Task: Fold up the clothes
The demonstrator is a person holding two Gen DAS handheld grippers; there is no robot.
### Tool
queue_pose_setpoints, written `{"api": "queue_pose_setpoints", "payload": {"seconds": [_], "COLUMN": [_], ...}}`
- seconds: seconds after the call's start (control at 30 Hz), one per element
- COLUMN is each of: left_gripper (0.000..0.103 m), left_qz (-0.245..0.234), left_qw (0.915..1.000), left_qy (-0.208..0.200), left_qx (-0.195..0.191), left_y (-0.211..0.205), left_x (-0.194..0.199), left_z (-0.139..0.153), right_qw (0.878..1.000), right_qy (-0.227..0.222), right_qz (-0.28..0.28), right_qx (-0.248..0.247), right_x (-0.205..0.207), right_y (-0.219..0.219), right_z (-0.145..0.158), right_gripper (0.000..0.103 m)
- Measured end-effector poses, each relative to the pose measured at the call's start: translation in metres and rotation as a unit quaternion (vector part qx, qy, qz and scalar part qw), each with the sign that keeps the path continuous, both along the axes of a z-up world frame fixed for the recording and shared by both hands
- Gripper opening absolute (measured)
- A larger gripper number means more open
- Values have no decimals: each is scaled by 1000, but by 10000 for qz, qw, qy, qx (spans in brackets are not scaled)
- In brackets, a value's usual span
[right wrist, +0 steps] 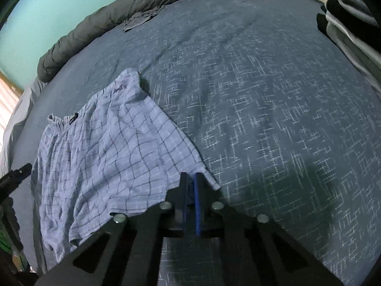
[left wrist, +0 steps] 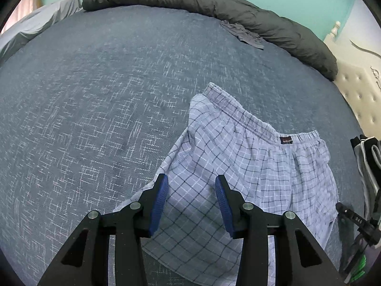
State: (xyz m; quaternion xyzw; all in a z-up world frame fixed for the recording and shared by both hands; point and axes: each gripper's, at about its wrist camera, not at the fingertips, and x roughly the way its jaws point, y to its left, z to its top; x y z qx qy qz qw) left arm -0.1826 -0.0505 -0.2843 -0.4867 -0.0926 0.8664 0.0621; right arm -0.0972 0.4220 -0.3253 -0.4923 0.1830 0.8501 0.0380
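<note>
Through the left wrist camera we see our left gripper (left wrist: pixel 191 186) with its fingers (left wrist: pixel 159 205) apart, hovering over the checked shorts (left wrist: pixel 238 157) that lie spread on the bed (left wrist: pixel 95 109). The waistband is at the far end and the leg hems are nearest us. Nothing sits between the blue pads but air, though cloth lies just below them. A rolled dark duvet (left wrist: pixel 214 7) and a small crumpled grey garment (left wrist: pixel 243 33) lie well apart at the far edge.

Through the right wrist camera we see our right gripper (right wrist: pixel 191 186) with its fingers together, clamped on the hem corner of the shorts (right wrist: pixel 107 147).

We judge the fold is only beginning: one corner is held, the other not. Next we should lower the left fingers onto the near hem, pinch it, then carry both corners toward the waistband together
</note>
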Motion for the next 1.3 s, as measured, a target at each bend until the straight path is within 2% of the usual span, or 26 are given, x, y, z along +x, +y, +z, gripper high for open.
{"api": "queue_pose_setpoints", "payload": {"seconds": [0.2, 0.47, 0.73, 1.1, 1.2, 1.3], "left_gripper": [45, 45, 45, 45, 45, 45], "left_qz": [63, 155, 292, 282, 168, 127], "left_qw": [10000, 9999, 9995, 9994, 9997, 9998], "left_qy": [-31, -21, -40, 121, 155, 114], "left_qx": [54, 67, 100, 142, 100, 48], "left_y": [-3, -8, -16, -12, -6, -1], "left_x": [-1, -5, -13, -62, -78, -91], "left_z": [-1, 0, -2, 1, -1, -5], "right_qw": [9999, 9986, 9971, 9966, 9954, 9939], "right_qy": [85, 376, 315, 246, 405, 710], "right_qz": [69, -380, -647, -720, -762, -778], "right_qx": [51, -38, -258, -325, -423, -316], "right_x": [4, 16, 16, 16, 16, 10], "right_y": [-2, 23, 37, 43, 43, 39], "right_z": [3, 15, 6, 12, 23, 40], "right_gripper": [1, 1, 1, 1, 3, 3]}}
